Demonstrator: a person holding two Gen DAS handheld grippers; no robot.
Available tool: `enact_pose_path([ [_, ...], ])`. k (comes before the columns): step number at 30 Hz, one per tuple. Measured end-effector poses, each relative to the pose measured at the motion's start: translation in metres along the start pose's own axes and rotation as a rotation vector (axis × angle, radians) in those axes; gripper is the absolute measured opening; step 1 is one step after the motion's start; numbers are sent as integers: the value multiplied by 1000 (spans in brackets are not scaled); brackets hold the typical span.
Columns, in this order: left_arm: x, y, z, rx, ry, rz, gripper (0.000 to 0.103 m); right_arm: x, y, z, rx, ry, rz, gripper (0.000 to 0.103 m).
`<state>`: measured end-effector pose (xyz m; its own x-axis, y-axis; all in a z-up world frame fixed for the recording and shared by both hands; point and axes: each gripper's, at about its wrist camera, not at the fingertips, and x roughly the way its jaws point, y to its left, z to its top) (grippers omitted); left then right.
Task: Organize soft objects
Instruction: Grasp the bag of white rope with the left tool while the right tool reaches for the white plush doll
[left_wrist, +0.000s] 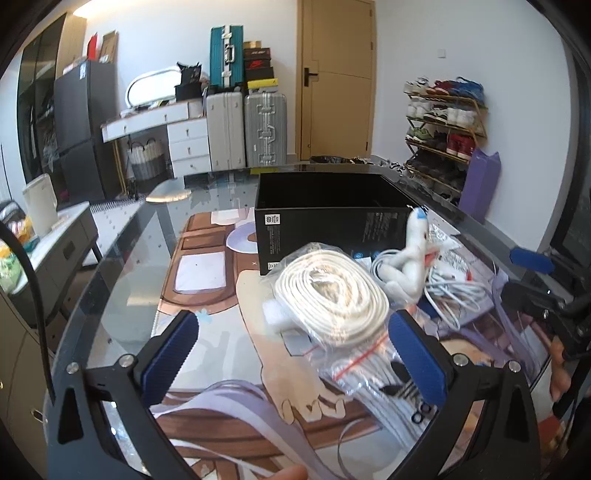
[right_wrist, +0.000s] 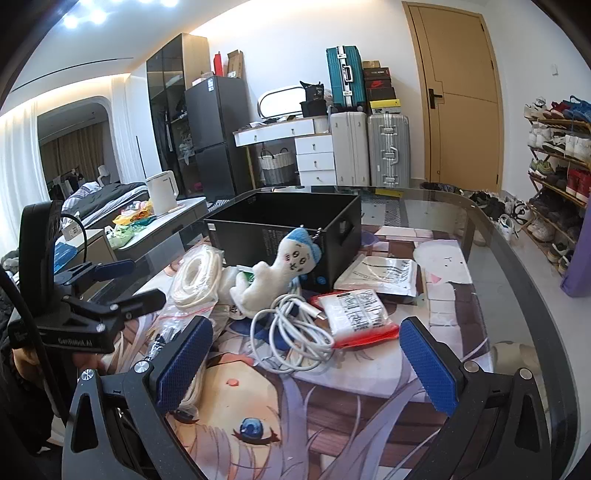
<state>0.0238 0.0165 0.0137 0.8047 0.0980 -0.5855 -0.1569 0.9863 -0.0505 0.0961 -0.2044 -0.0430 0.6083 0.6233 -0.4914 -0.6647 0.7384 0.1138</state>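
Left hand-held gripper (left_wrist: 297, 360): I see its blue pads spread wide and holding nothing; they stand to either side of the near end of the bagged rope, just short of the coil.
Right hand-held gripper (right_wrist: 306, 363): I see it wide open too and empty, hanging over the printed mat (right_wrist: 332, 413) on the near side of the white cable.
Coiled white rope (left_wrist: 328, 291): a thick coil in a clear zip bag, lying on the mat in front of the box; in the right wrist view it sits left of the plush.
Plush toy (right_wrist: 273, 275): white with a blue head and a drawn face, tilted, leaning on the front wall of the box, with the white cable just in front of it.
White cable (right_wrist: 291, 334): a loose tangle on the mat, touching the red-edged packet on its right.
Red-edged packet (right_wrist: 354, 314): flat on the mat, printed label up.
Clear bag of papers (right_wrist: 386, 275): flat at the right front corner of the box.
Black box (left_wrist: 325, 206): open at the top, standing mid-tabletop behind the pile; I see nothing inside it from here.
Tabletop (right_wrist: 498, 258): glass, with the mat beneath the things.
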Motion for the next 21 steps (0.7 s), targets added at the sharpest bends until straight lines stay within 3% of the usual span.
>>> enact_pose_path([
  [6,12,-5,13,-20,23,-10,103,11,-7,2,16,63,-9,103],
  [21,50,-27,24,17,127,4,103,20,-12,7,-11,59,-43,103],
])
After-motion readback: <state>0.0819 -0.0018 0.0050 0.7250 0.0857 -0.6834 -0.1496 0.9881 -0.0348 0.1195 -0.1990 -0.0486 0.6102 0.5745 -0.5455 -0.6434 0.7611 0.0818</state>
